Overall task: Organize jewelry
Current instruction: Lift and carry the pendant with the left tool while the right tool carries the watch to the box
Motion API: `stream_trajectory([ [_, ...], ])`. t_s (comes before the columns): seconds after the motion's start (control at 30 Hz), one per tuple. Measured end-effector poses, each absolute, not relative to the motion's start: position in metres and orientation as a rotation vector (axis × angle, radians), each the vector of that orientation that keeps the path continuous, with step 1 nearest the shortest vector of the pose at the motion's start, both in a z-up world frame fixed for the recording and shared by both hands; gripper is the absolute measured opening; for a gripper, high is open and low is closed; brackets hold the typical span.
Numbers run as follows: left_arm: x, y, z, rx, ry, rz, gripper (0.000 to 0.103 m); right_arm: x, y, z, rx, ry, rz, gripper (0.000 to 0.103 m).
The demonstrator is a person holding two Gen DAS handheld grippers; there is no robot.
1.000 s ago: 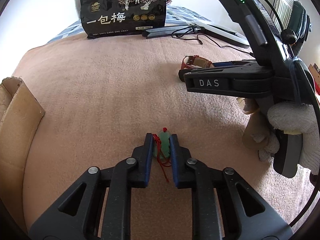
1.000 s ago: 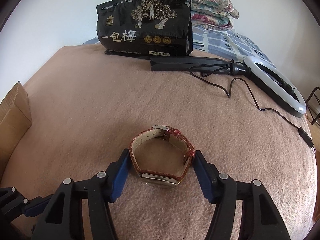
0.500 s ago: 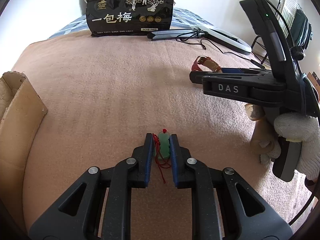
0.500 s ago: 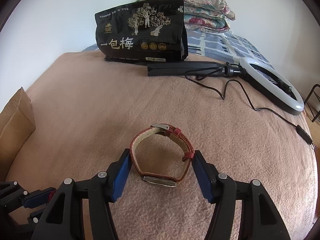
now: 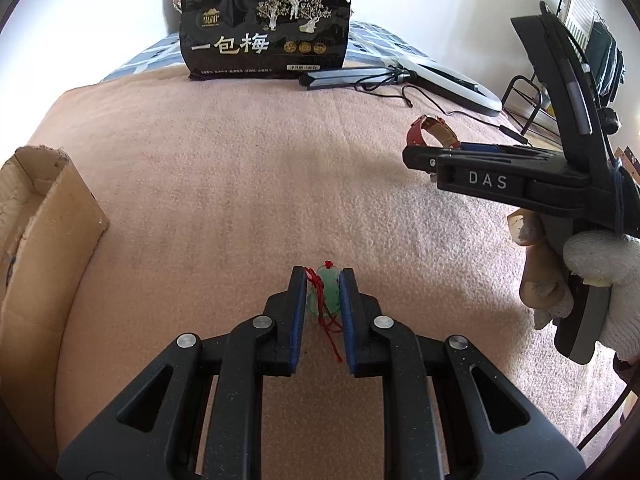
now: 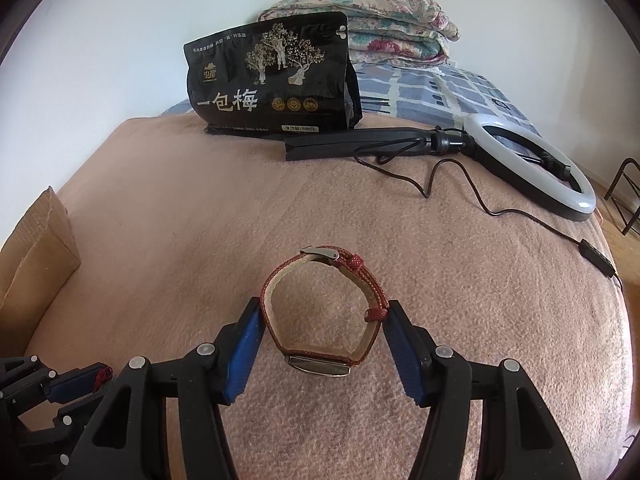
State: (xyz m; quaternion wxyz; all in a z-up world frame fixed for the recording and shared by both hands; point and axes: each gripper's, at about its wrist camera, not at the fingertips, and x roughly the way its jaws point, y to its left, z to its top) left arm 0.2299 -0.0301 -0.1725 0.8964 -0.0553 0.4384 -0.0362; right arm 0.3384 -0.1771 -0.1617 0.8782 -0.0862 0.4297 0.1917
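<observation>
My left gripper (image 5: 322, 280) pinches the green pendant (image 5: 329, 285), half hidden between narrow fingers. My right gripper (image 6: 324, 320) clasps the red watch (image 6: 326, 308). The cardboard box (image 5: 36, 216) is cut off left; open blanket (image 5: 260, 184) lies ahead.

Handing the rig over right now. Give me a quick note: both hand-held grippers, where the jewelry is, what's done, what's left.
Left hand-held gripper: shut on the green pendant, whose red cord dangles between the fingers.
Right hand-held gripper: pads pressed on both sides of the red-strap watch, strap looped, case toward the camera.
Both pieces are over the pink blanket; whether they are clear of it I can't tell.
Cardboard box sits at the left edge, its inside hidden.
Done: both pieces gripped.
Left: carry them to wherever they belong, probably the box, and release.
</observation>
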Motion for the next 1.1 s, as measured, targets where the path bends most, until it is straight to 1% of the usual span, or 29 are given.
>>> stream_trajectory([
  [0.6,0.213,-0.011,-0.126,-0.097,0.819,-0.058,0.015,0.313,-0.18,-0.121,-0.162,0.862,0.411,0.062],
  [1.1,0.175,0.038,-0.076,-0.125,0.751,0.005,0.015,0.271,-0.145,-0.067,-0.193,0.812,0.452,0.062],
])
